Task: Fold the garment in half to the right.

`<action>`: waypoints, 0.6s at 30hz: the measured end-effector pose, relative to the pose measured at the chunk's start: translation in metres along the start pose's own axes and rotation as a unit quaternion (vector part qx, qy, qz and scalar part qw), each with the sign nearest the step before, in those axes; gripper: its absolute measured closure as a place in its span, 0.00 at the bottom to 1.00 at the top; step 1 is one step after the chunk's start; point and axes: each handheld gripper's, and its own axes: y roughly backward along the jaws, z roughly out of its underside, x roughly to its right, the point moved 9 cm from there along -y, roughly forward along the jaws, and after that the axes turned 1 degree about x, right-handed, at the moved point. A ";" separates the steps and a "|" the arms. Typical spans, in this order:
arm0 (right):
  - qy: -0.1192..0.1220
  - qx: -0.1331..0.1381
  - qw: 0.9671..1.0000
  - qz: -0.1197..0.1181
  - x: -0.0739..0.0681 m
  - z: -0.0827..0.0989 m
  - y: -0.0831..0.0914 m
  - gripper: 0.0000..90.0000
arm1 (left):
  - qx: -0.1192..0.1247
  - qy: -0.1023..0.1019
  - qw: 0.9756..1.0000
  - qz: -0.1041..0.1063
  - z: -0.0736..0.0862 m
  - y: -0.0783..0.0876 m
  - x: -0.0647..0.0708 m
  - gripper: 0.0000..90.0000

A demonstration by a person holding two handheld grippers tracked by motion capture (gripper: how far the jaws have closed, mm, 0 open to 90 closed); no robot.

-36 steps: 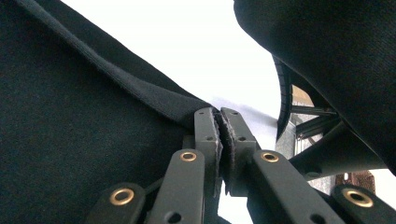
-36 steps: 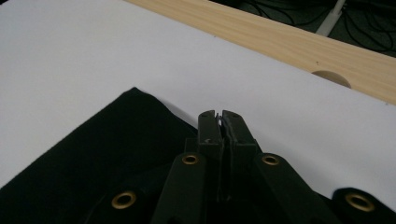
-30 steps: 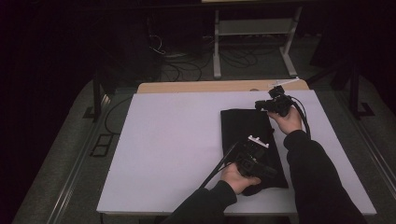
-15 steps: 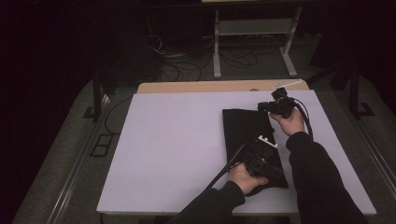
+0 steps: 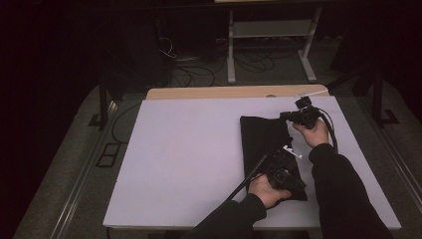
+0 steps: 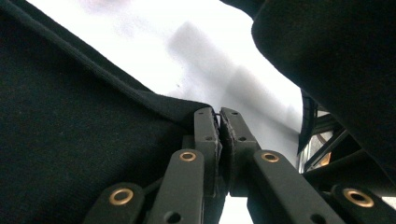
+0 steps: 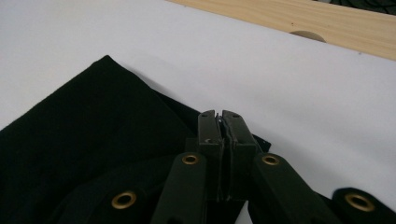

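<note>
Both tools stay clenched on the black cloth; left tool has moved farther up

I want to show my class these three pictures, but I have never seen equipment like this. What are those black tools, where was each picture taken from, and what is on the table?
A person sits at a white table, holding a hand-held two-jaw gripper in each hand. The high view looks down from above: the left gripper is near the person, the right gripper farther away. The other two pictures come from small cameras riding on each gripper, looking along its black jaws. On the table lies a folded black cloth. In the left gripper view the jaws are shut on the cloth's edge. In the right gripper view the jaws look pressed together at another edge, apparently pinching it.
</note>
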 end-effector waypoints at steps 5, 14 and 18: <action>-0.014 -0.004 1.000 -0.003 0.003 0.005 0.000 0.93 | -0.008 -0.008 1.000 -0.018 -0.001 -0.003 0.002 0.93; -0.012 0.005 1.000 0.007 -0.001 0.004 0.005 0.74 | 0.000 -0.007 1.000 -0.007 -0.003 -0.003 0.005 0.83; -0.007 0.012 1.000 0.008 -0.005 0.002 0.009 0.65 | 0.008 -0.013 1.000 -0.006 -0.005 0.001 0.008 0.74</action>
